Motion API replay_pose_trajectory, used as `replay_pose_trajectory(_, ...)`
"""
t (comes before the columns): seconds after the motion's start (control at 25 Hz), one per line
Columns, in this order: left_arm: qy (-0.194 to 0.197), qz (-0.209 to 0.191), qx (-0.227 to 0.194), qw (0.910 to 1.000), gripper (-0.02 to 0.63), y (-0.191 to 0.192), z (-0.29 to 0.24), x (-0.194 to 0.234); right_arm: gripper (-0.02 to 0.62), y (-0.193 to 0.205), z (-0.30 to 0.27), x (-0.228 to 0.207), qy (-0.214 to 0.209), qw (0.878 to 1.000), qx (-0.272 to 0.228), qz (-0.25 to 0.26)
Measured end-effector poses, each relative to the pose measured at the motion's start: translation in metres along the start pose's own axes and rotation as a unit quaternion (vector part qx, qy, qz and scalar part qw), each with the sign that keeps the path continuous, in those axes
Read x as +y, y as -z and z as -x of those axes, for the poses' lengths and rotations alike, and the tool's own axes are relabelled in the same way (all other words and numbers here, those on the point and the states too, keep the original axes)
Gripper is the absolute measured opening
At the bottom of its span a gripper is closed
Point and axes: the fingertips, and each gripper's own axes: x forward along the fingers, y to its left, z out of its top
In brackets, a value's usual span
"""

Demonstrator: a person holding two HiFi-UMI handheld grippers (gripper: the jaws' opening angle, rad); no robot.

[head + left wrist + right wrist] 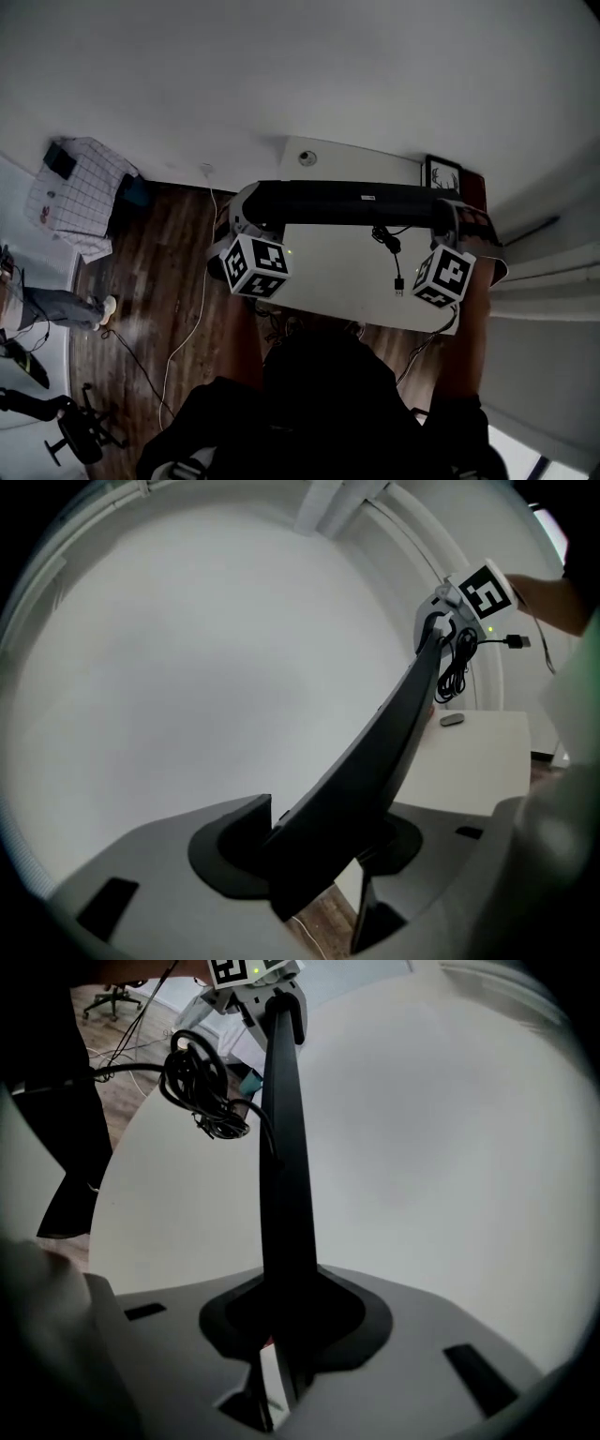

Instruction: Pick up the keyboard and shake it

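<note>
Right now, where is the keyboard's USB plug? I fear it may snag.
In the head view the USB plug hangs below the keyboard, right of centre, over the white table, just left of the right gripper.

Domestic or small-office room: white bench (pixel 328 281) against a plain wall (pixel 281 75), wood-plank floor (pixel 169 272), wheeled office chair (pixel 80 429), framed picture (pixel 441 174).

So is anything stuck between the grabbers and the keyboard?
No, nothing is in the way. The left gripper and the right gripper each clamp one end of the keyboard, holding it up over the white table. Only its cable dangles underneath, away from the jaws.
</note>
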Motion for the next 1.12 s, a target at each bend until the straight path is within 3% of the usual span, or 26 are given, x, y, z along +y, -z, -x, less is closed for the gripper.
replay_pose_trajectory(0.2,0.062,-0.015,0.008,0.9980,0.224,0.019,-0.046,-0.032,0.091,0.016,-0.028,0.041,-0.054,0.998,0.037,-0.020)
replay_pose_trajectory(0.48,0.133,-0.031,0.020,0.9904,0.215,0.041,-0.064,-0.062,0.091,0.024,-0.024,0.078,-0.100,0.992,0.078,-0.029)
replay_pose_trajectory(0.68,0.173,-0.045,0.032,0.9833,0.215,0.067,-0.064,-0.097,0.091,0.030,-0.015,0.133,-0.136,0.985,0.093,-0.050)
replay_pose_trajectory(1.12,0.217,-0.044,0.097,0.9703,0.213,0.104,-0.086,-0.151,0.089,0.046,-0.049,0.197,-0.222,0.970,0.074,-0.057)
